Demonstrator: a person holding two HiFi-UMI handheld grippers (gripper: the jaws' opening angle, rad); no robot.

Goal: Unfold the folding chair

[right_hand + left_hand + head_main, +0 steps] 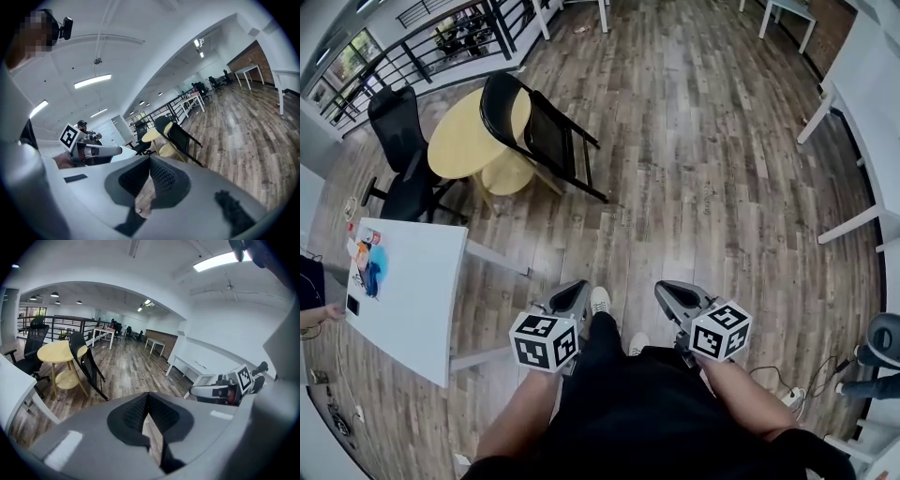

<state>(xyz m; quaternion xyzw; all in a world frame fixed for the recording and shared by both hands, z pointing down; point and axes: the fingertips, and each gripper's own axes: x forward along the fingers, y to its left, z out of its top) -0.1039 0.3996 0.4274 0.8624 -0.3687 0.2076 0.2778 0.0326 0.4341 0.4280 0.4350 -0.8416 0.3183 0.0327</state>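
Looking steeply down, found the folding chair [546, 131] folded flat, black, standing tilted on the wood floor [703, 178] at the far left of the room, with its rounded back leaning against a round yellow table [459, 141]. Made out the same chair [86, 364] far off to the left in the left gripper view, propped against that table [54, 351], and the chair [180, 136] again near the middle of the right gripper view, well away. Noted a black office chair [394, 122] just left of the table, a dark railing [441, 47] beyond both, and a white desk [412, 291] nearer on the left, with a few small colourful items on its left end. Saw white tables [862, 103] along the right side. Held both tools well apart from the chair: left gripper [572, 298] and right gripper [677, 300] side by side at the near edge, each in a hand, marker cubes toward the body, a white shoe [599, 300] between them. Read the left gripper's jaws in its own view as pressed together with nothing caught between them, only floor past the tips. Read the right gripper's the same way: pads meeting, gripping nothing. Touched no furniture with either.
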